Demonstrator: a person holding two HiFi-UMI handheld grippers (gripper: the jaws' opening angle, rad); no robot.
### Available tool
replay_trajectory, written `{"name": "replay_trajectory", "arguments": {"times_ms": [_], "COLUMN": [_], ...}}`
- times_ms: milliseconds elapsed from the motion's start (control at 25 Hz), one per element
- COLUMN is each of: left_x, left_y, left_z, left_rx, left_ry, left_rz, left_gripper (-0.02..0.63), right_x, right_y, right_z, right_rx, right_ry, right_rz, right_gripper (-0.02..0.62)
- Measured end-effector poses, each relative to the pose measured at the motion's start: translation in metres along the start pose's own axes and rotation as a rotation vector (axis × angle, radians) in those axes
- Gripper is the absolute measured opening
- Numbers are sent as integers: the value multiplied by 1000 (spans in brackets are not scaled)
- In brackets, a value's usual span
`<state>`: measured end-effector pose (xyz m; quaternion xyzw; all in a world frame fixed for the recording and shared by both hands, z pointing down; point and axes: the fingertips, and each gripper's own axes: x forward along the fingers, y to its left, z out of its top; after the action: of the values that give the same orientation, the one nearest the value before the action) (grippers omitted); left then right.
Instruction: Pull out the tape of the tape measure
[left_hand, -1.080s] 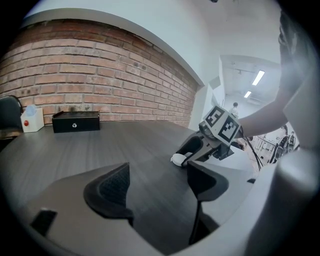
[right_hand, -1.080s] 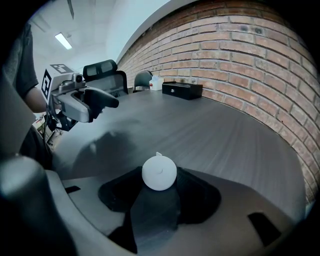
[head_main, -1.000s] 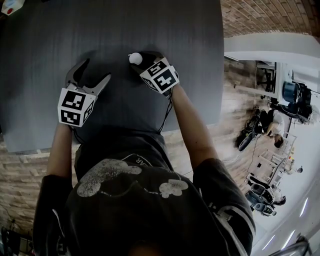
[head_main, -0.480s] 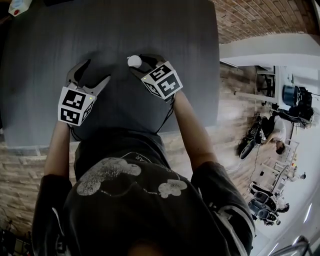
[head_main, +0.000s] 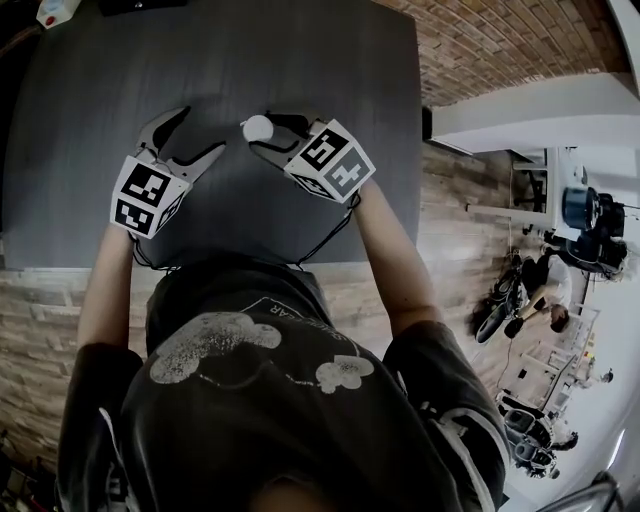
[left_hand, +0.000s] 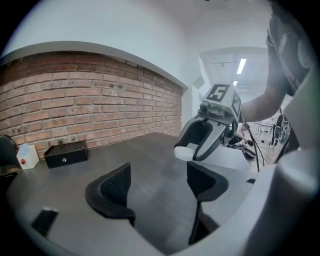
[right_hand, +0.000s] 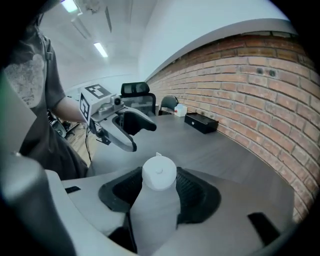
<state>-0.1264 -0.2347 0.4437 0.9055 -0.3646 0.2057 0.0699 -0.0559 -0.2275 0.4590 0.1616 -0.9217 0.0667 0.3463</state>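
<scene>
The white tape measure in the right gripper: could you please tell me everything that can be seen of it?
The white tape measure looks like matt plastic: a round, flat end with a small tab at its rim, and a body running back into the right gripper, which is shut on its sides and holds it clear of the dark table. No tape shows pulled out; nothing else touches it.
</scene>
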Motion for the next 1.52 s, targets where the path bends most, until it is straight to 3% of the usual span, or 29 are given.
{"name": "replay_trajectory", "arguments": {"times_ms": [280,800,1240,1360,1520], "left_x": [4,5,3,4,5], "left_y": [-45,-109,-173,-185,-188], "left_z": [29,41,41,41,40], "left_rx": [32,73,212,205,159], "left_ry": [-56,-65,-4,-4,-11], "left_rz": [-36,-34,-79,-66,-33], "left_gripper": [268,245,74,21,14], "right_x": [-37,-87,-118,-124,-126], "right_y": [22,61,82,85,86], "right_z": [-1,-22,-44,-48,-51], "right_rx": [-115,-240,-353,-371,-369], "right_ry": [-10,-6,17,12,5], "right_rz": [64,141,188,199,200], "right_gripper": [232,232,232,232,230]}}
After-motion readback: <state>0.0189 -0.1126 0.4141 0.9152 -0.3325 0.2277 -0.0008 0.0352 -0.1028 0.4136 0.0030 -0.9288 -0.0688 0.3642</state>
